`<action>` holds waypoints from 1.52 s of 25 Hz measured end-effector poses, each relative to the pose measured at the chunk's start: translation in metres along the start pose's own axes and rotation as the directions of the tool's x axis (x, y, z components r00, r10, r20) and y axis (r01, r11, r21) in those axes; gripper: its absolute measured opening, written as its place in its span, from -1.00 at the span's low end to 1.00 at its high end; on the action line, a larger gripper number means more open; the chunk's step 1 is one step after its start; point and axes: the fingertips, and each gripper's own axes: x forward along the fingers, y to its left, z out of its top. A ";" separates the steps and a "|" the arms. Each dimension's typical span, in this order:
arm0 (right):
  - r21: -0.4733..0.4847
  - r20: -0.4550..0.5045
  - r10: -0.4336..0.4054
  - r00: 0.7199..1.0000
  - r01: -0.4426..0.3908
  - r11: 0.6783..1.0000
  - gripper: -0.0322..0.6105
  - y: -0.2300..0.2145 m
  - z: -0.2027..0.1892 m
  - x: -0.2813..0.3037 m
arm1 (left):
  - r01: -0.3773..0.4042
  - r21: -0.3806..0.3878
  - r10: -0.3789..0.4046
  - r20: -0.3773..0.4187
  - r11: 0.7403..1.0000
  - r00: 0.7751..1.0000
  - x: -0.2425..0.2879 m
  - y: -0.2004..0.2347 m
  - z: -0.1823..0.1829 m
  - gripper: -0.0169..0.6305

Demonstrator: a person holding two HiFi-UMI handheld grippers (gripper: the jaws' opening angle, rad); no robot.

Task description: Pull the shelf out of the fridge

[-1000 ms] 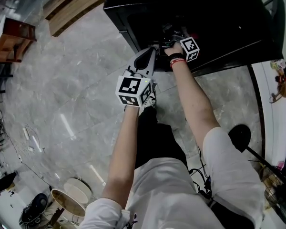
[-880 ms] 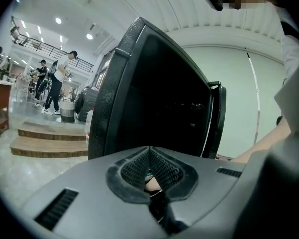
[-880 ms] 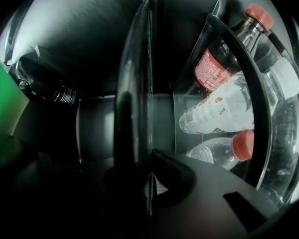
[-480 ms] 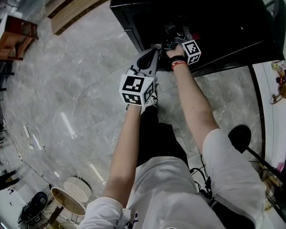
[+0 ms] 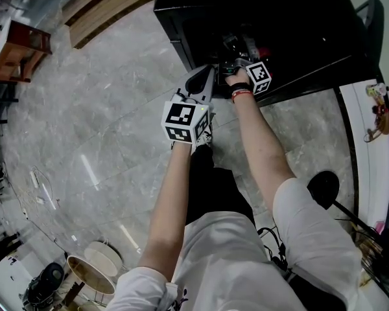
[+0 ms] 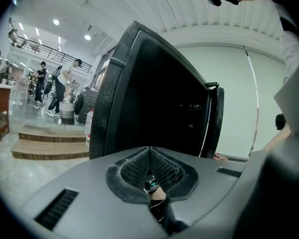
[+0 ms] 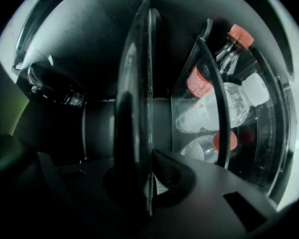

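- The thin, clear shelf (image 7: 137,83) is inside the big black box-shaped fridge (image 5: 279,18). Only its front edge is at the opening.
- In the right gripper view, the shelf looks like a tall, dark line going from top to bottom. That is because the gripper is turned on its side. The shelf's front edge runs across the jaws, and the rest of it goes deep into the fridge, away from the person.
- The right gripper (image 7: 142,183) has its jaws pinched on that front edge, one on each side. In the head view, it reaches into the dark opening of the fridge (image 5: 236,57).
- I think the next move is a straight pull back toward the person, along the way the shelf slides. The right hand is the near one and already has the hold.
- Beside the shelf lie clear plastic bottles with red caps (image 7: 209,108). A dark bottle (image 7: 55,91) lies on the other side. A crooked pull could bump them.
- The left gripper (image 5: 206,73) hangs just outside the fridge, near its front corner. Its jaws are pressed together with nothing in them (image 6: 150,156).
- Below it all is the shiny grey stone floor (image 5: 84,109).
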 end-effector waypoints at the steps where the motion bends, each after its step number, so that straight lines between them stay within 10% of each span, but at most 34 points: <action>1: -0.001 0.000 0.000 1.000 0.000 1.000 -0.82 0.000 0.000 -0.003 | 0.002 0.004 -0.002 0.001 1.000 1.000 -0.001 -0.002 0.001 -0.89; 38: 0.003 -0.009 -0.060 0.998 0.060 0.998 -0.82 0.011 -0.009 -0.111 | 0.034 0.029 -0.034 0.005 0.999 0.999 -0.047 -0.045 0.028 -0.89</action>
